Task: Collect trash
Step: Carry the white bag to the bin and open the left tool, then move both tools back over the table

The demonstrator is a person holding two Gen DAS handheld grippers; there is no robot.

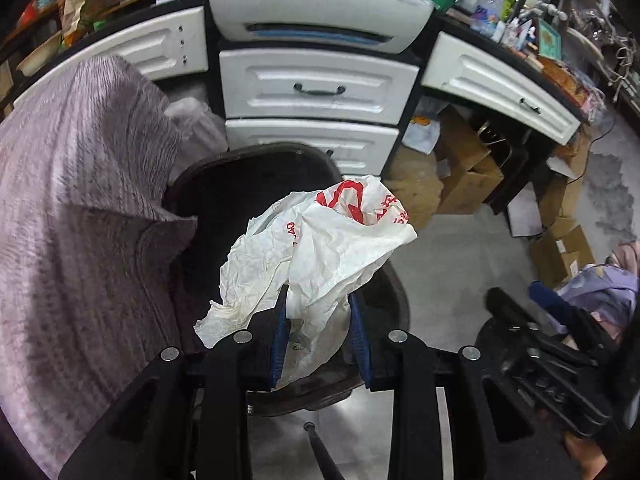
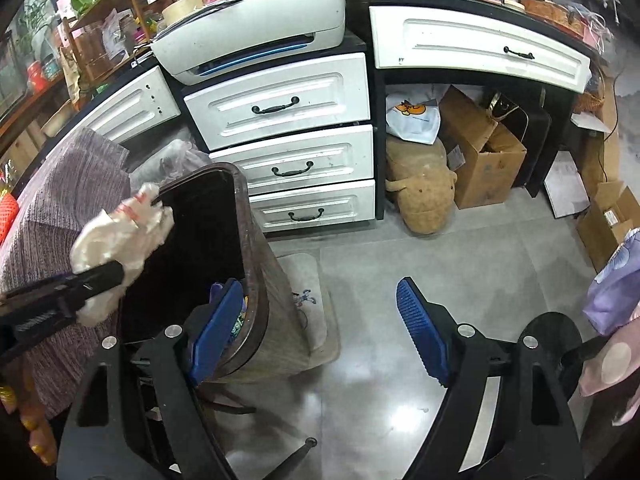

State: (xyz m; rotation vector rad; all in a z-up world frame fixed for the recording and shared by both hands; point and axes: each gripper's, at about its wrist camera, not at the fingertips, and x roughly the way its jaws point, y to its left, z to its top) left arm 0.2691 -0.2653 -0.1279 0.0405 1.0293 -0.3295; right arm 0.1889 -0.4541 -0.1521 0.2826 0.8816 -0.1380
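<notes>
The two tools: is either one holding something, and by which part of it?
The left tool is shut on the crumpled white plastic bag, gripping its lower bunched part, above the open trash bin. The right tool is open and holds nothing.

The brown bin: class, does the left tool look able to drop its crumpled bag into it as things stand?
Probably yes. The left tool holds the crumpled bag right over the brown bin's open mouth, with nothing covering it.

Bin mouth [image 2: 200, 240] open; grey cloth [image 1: 80, 200] crowds its left.
</notes>
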